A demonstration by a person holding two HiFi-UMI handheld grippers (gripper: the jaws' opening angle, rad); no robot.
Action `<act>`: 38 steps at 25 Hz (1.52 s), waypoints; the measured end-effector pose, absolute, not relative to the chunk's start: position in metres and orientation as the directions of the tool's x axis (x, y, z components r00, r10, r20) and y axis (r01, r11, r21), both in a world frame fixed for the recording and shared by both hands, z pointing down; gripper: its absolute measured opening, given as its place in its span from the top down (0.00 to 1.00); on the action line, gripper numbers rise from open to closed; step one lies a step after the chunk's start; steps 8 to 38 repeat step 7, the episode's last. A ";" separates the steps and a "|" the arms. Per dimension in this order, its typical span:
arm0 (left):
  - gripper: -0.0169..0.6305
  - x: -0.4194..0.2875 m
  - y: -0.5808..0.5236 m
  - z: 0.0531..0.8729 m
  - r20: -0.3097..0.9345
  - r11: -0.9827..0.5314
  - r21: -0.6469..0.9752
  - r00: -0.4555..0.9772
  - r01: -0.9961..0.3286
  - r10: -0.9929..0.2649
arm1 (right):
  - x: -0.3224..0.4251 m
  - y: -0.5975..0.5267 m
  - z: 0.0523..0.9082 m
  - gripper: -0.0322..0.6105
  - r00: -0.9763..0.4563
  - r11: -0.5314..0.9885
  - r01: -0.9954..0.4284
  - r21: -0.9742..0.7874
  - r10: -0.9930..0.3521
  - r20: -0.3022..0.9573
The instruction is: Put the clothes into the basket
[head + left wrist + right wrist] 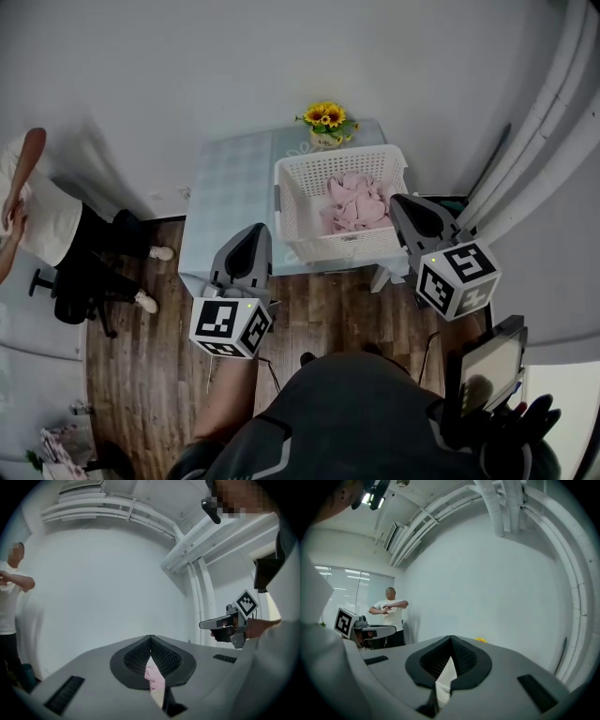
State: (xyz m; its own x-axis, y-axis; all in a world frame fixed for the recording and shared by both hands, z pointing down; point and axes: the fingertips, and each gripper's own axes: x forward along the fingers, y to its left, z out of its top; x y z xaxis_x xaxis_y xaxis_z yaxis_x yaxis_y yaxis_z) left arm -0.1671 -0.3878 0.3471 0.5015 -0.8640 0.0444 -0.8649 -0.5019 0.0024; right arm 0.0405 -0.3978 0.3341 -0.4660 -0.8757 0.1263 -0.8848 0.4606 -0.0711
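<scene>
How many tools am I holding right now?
2. The left tool hangs over the table's near edge, left of the basket; the right tool by the basket's right side.

Head view, 9 o'clock: person (42, 220) cut off by the picture's edge, one arm out of frame. Basket (337, 157): its 4 o'clock corner is hidden behind the right gripper (399, 200). Left gripper view, 6 o'clock: clothes (154, 677) only a pink sliver. Right gripper view: flowers (480, 640) a yellow speck, too small to tell apart.

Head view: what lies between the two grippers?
The white basket holding pink clothes sits between the left gripper and right gripper, as the head view shows.
</scene>
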 end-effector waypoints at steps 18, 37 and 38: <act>0.96 -0.164 -0.386 0.352 0.056 -0.507 0.007 0.506 -0.862 -0.861 | 0.044 -0.397 0.341 0.93 -0.455 0.449 -0.890 -0.079 -0.879 0.140; 0.96 -0.164 -0.386 0.352 0.056 -0.507 0.007 0.506 -0.862 -0.861 | 0.044 -0.397 0.341 0.93 -0.455 0.449 -0.890 -0.079 -0.879 0.140; 0.96 -0.164 -0.386 0.352 0.056 -0.507 0.007 0.506 -0.862 -0.861 | 0.044 -0.397 0.341 0.93 -0.455 0.449 -0.890 -0.079 -0.879 0.140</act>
